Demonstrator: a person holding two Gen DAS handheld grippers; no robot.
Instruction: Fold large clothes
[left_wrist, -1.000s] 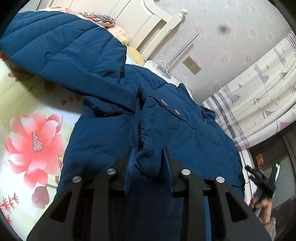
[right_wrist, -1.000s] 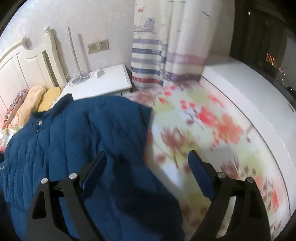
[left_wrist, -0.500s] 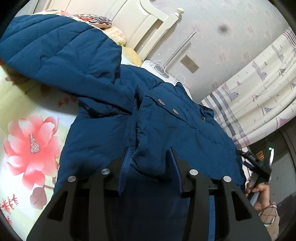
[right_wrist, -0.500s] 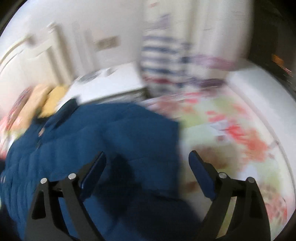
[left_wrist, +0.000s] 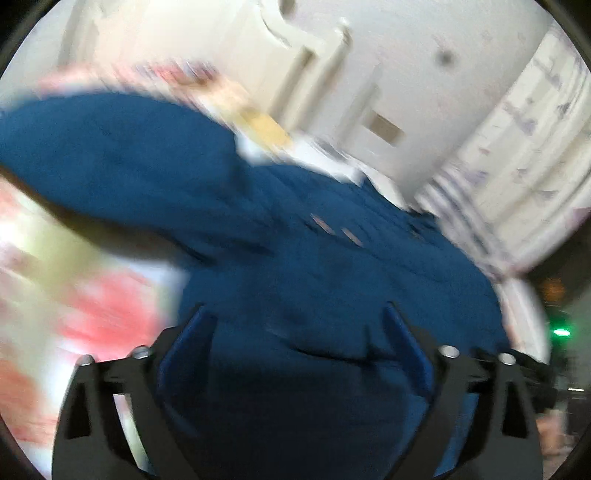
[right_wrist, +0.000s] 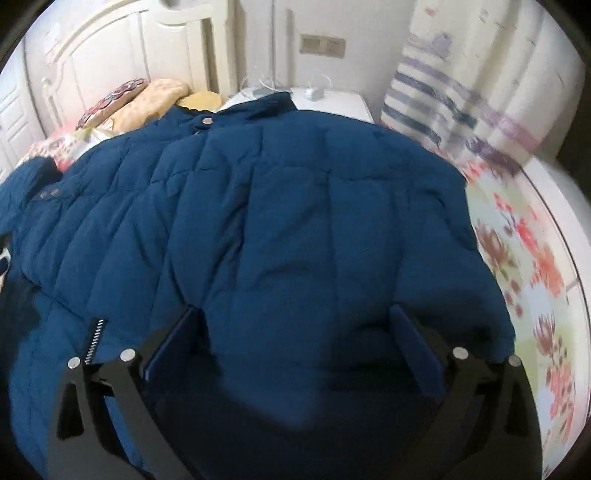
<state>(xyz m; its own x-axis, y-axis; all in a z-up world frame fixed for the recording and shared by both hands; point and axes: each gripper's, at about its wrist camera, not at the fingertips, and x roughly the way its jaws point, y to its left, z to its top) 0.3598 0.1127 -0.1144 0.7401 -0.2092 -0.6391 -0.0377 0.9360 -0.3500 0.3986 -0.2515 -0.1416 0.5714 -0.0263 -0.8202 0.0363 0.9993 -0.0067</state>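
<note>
Lying spread on the bed (right_wrist: 532, 280), front up, the blue padded jacket (right_wrist: 295, 221) looks soft, bulky, light, prob. slippery; best pinched at hem or sleeve cuff w/ a thick fold. Left tool (left_wrist: 295, 354) opening over it, nothing pinched; right tool (right_wrist: 295, 350) opening wide, empty.

The blue padded jacket (right_wrist: 295, 221) covers most of the bed, its bulk filling the space under both grippers. Bare floral bedsheet (right_wrist: 532, 266) lies open along its right side, up to the bed's white edge. Behind the collar, the nightstand (right_wrist: 343, 101), pillows (right_wrist: 155, 98) and headboard (right_wrist: 110, 51) close off the far end; the striped curtain (right_wrist: 461, 92) hangs at the right corner.
</note>
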